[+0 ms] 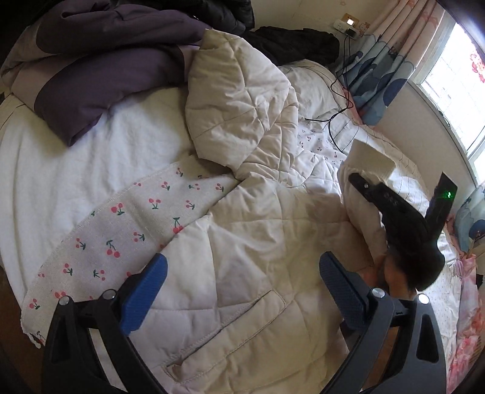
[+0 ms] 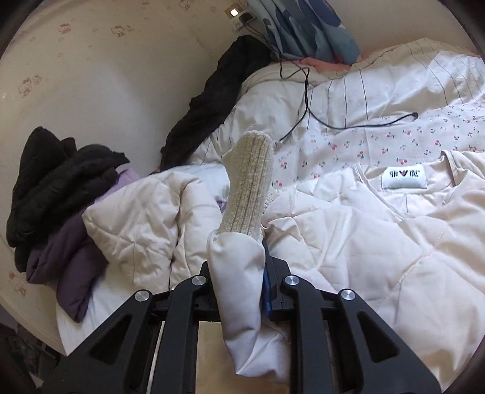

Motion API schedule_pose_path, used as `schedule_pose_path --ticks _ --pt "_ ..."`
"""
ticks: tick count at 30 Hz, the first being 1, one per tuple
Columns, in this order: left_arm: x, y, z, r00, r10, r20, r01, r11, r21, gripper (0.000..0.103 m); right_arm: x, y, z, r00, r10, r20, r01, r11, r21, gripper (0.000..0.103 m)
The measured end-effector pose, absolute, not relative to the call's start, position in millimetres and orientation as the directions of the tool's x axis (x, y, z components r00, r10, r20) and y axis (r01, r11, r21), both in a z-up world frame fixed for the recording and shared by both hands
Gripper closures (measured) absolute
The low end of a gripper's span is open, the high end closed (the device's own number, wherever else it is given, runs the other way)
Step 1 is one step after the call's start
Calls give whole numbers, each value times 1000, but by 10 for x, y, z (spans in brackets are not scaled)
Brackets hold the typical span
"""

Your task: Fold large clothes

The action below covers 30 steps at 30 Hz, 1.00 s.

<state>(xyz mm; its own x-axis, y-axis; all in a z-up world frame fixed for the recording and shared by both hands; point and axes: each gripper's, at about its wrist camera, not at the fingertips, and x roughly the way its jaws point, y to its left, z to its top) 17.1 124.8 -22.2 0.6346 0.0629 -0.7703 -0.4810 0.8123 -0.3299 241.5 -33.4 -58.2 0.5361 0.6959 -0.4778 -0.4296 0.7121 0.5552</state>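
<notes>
Nearby, purple garment (image 1: 91,75) beside cream jacket (image 1: 242,212).

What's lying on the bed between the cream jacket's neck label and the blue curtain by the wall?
In the right wrist view, cherry-print bedding and a black cable lie between the label and curtain.

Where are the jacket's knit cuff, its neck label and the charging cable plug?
knit cuff (image 2: 247,185): right wrist view, middle of the ribbing.
neck label (image 2: 404,176): right wrist view, centre of the white tag.
charging cable plug (image 2: 414,114): right wrist view, cable's free end.
</notes>
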Motion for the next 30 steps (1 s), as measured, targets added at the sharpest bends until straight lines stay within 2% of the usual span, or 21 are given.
schedule_pose_path --ticks 3,5,6,8,10,13,16,19,22,24,26,30 --pt "183 1225 -217 635 63 -770 -476 817 -325 7 2464 -206 -644 515 704 -490 -411 704 580 82" --pt "194 1216 -225 632 60 -773 -476 817 -326 7 2560 -74 -721 422 705 -570 -417 709 569 56" --pt "196 1209 -228 631 55 -774 -474 817 -328 7 2593 25 -833 337 709 -619 -422 702 574 34" --pt "204 1195 -234 628 50 -777 -468 822 -325 7 2566 139 -967 253 687 -681 -440 709 552 32" --pt "206 1184 -232 626 55 -778 -464 828 -314 7 2471 94 -890 272 707 -653 -478 688 546 24" --pt "212 1176 -244 622 58 -781 -460 834 -305 7 2350 -219 -638 300 775 -557 -467 628 622 24" --pt "232 1145 -260 617 54 -785 -454 839 -299 7 2106 -669 -288 402 754 -519 -459 656 599 19" --pt "275 1018 -254 625 47 -779 -416 864 -282 7 1844 -1397 -114 528 655 -540 -389 752 532 13" --pt "340 741 -206 654 65 -754 -347 911 -223 7 1695 -2103 -229 604 531 -594 -246 833 495 12" --pt "429 531 -171 690 61 -722 -294 934 -202 7 1676 -2514 -419 602 512 -612 -132 820 557 12" --pt "587 334 -168 704 57 -708 -263 947 -185 7 1584 -2782 -564 613 545 -572 -73 760 646 12" --pt "1039 24 -313 673 24 -739 -214 963 -164 7 1522 -2827 -507 621 617 -483 -97 672 734 12"
